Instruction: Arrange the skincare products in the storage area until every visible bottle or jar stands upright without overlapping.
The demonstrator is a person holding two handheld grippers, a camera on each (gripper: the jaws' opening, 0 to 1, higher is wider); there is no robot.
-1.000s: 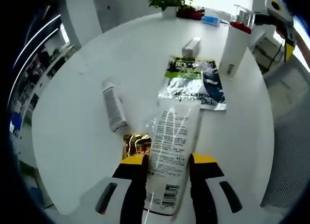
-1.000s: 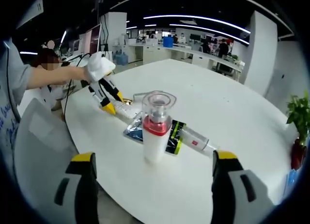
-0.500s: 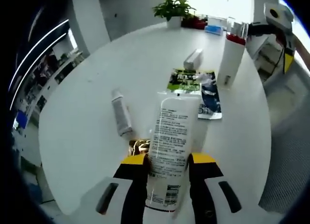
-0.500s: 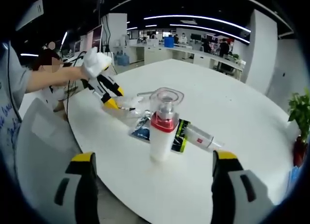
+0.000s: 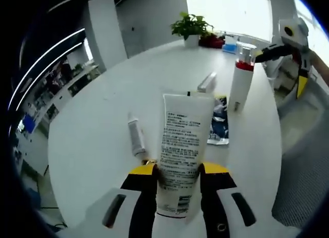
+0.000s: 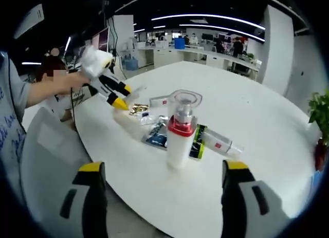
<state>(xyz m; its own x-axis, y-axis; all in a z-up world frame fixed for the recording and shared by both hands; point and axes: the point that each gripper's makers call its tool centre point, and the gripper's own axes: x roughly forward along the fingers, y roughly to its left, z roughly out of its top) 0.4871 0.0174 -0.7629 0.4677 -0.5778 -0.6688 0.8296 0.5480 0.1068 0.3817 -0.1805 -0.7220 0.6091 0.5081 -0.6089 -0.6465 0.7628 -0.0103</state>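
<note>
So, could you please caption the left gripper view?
Left gripper lifts a white tube above a round table.

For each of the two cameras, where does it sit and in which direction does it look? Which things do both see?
Left gripper view: rides the left claw, shut on a white tube, looking across the round white table toward the pump bottle and a potted plant.
Right gripper view: rides the open right claw, facing the table's near edge, with the person's arm on the left.
Shared: the pump bottle, the dark sachet beside it, the table, and each view catches the other claw.
</note>
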